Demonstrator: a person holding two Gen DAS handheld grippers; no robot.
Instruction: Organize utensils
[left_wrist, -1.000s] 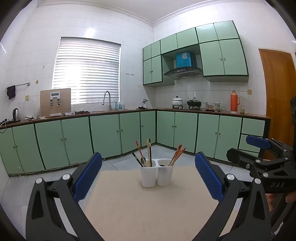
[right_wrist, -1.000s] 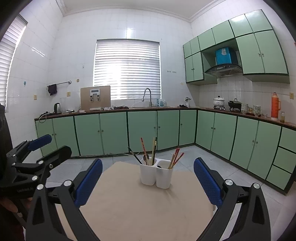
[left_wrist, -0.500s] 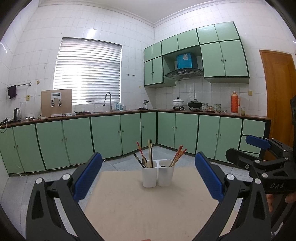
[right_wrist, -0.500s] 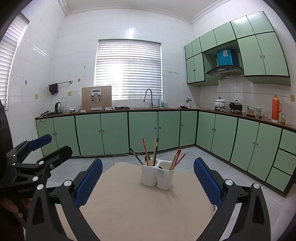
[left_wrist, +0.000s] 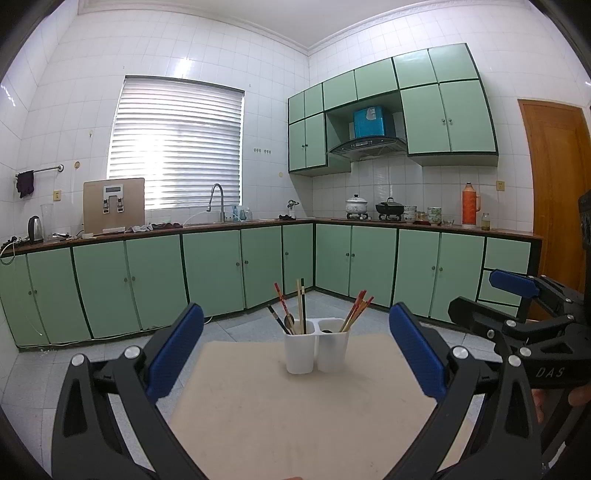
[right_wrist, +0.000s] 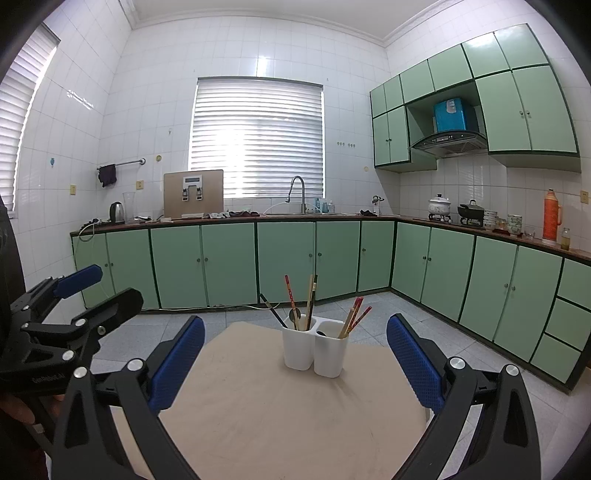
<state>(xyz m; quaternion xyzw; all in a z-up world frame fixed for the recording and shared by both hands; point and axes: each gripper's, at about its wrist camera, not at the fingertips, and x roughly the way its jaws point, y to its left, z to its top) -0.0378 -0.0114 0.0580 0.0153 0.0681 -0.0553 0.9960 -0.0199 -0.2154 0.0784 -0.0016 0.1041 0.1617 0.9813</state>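
Both my tools, the left gripper (left_wrist: 295, 349) and the right gripper (right_wrist: 295, 350), are spread wide and hold nothing. The white holder (left_wrist: 316, 349) stands near the table's (left_wrist: 258, 424) far edge, chopsticks (left_wrist: 356, 308) upright inside. They look light, stiff and slick, so I'd pinch one high on its shaft.

You face a beige wooden bench (left_wrist: 295, 413) carrying a white plastic two-compartment utensil holder (left_wrist: 316, 349) near its far edge. The left compartment holds mixed chopsticks and a metal spoon (left_wrist: 291, 310); the right compartment holds red chopsticks (left_wrist: 356, 309). Behind the bench, green kitchen cabinets (left_wrist: 207, 273) run along the walls, with a steel sink faucet (left_wrist: 217, 201) above them.
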